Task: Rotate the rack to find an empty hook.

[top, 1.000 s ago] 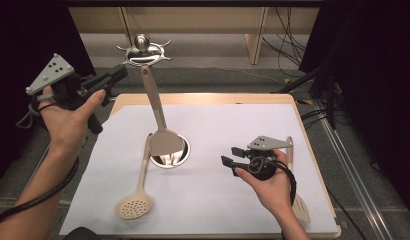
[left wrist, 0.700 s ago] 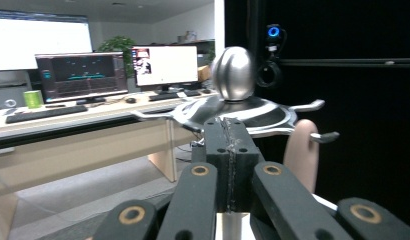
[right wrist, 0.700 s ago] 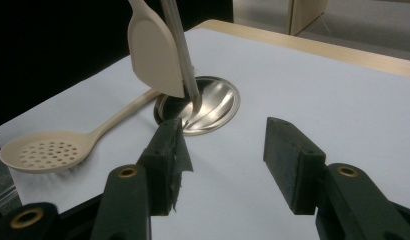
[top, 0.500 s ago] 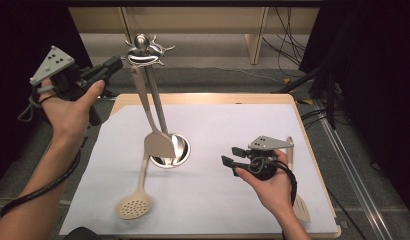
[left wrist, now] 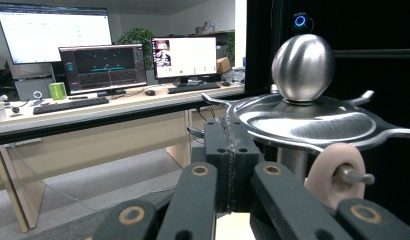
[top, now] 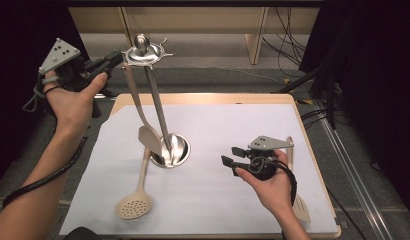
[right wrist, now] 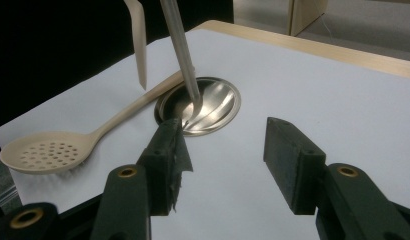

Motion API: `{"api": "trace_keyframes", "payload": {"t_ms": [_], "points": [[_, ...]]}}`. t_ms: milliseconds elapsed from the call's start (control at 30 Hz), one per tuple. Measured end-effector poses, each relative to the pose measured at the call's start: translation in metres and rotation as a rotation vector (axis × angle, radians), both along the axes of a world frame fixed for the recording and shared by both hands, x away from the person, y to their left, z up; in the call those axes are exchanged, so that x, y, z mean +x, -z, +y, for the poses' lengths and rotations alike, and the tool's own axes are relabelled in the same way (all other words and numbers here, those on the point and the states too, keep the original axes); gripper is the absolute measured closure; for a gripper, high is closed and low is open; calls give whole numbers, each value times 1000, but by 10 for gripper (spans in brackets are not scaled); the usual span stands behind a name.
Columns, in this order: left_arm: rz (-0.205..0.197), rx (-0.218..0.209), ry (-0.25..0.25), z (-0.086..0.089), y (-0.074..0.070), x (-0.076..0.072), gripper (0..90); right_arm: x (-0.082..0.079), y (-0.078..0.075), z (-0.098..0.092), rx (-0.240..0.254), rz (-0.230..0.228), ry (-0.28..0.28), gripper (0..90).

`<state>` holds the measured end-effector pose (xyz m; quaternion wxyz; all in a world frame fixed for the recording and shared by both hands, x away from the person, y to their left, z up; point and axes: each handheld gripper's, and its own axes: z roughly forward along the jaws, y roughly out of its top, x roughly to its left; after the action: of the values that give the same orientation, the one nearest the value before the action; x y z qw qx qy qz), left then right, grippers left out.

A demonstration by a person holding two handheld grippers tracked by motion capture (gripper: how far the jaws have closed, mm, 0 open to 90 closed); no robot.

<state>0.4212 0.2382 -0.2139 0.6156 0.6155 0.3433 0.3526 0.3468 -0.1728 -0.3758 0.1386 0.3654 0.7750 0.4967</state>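
Observation:
A steel utensil stand rises from its round base (top: pixel 179 148) to a hooked top disc with a ball (top: pixel 141 51). A beige spatula (top: pixel 149 137) hangs from one hook, left of the pole. My left gripper (top: pixel 118 57) is shut with nothing between its jaws, just left of the top disc. In the left gripper view the shut jaws (left wrist: pixel 229 150) sit beside the spatula's handle end (left wrist: pixel 335 172) on its hook. My right gripper (top: pixel 232 156) hovers open over the paper, right of the base (right wrist: pixel 218 105).
A beige slotted spoon (top: pixel 134 205) lies on the white paper (top: pixel 218 125) in front of the stand. A second beige spatula (top: pixel 299 206) lies along the wooden board's right edge, under my right hand. Cables run over the floor at the right.
My left gripper has risen slightly beside the stand's top. The hanging spatula has swung from along the pole out to its left. The right gripper has stayed put.

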Motion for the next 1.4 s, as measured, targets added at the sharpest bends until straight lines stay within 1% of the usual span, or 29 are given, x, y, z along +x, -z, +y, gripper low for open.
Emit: {"api": "trace_keyframes", "payload": {"t_ms": [100,167,267,300,367,500,533,600,667,700,767,833,900,933,967,1000,1033,1067,1100,1133,1167,1200,1233,1267,1300,1333,1367,1400], "points": [[1,11,-4,0,-1,2,894,0,0,0,2,-3,-2,509],[-2,30,-11,0,-2,5,894,1,0,0,-2,-7,-4,509],[1,29,-10,0,-2,7,894,0,0,0,-1,-2,-2,509],[2,29,-11,0,-2,8,894,0,0,1,12,16,0,509],[5,32,-12,1,-3,10,894,0,0,0,0,4,-2,509],[10,38,-11,1,-4,13,894,0,0,0,1,5,-3,509],[12,41,-12,2,-5,14,894,0,0,0,5,22,-4,509],[12,40,-13,2,-5,15,894,0,0,1,6,25,-5,509],[14,43,-14,2,-5,15,894,0,1,1,13,18,0,509],[15,40,-11,2,-5,16,894,0,1,1,9,25,-2,509],[11,30,-15,3,-5,15,894,0,1,2,13,21,0,508],[5,25,-18,5,-5,14,890,0,0,1,5,26,-6,508],[-6,14,-15,8,-4,8,876,0,-1,0,7,26,0,507],[-16,17,-18,10,-2,1,856,1,-1,-1,13,17,5,507],[-24,21,-17,13,-1,-4,844,1,-2,-2,9,34,-3,506],[-20,15,-21,14,1,-8,823,0,-2,-1,31,46,9,506],[-24,22,-34,17,3,-12,806,2,-2,-2,28,34,3,506],[-23,19,-37,20,5,-17,786,3,-3,-3,16,34,5,506],[-23,19,-37,20,5,-17,769,3,-3,-3,16,34,5,506],[-21,22,-41,22,8,-21,749,3,-4,-4,27,50,20,506],[-18,27,-41,25,10,-25,738,5,-4,-4,32,30,16,506],[-15,29,-41,27,13,-28,719,6,-5,-5,20,28,11,505],[-12,27,-42,29,15,-31,719,6,-5,-5,20,28,11,505],[-7,26,-42,31,18,-35,701,7,-6,-7,1,9,17,506],[9,18,-41,33,21,-38,685,7,-5,-7,15,5,19,505],[11,9,-50,38,26,-43,677,6,-7,-9,10,10,37,506],[11,9,-50,38,26,-43,677,6,-7,-9,10,10,37,506],[11,5,-61,41,29,-45,677,8,-6,-10,11,-7,24,506]]}}
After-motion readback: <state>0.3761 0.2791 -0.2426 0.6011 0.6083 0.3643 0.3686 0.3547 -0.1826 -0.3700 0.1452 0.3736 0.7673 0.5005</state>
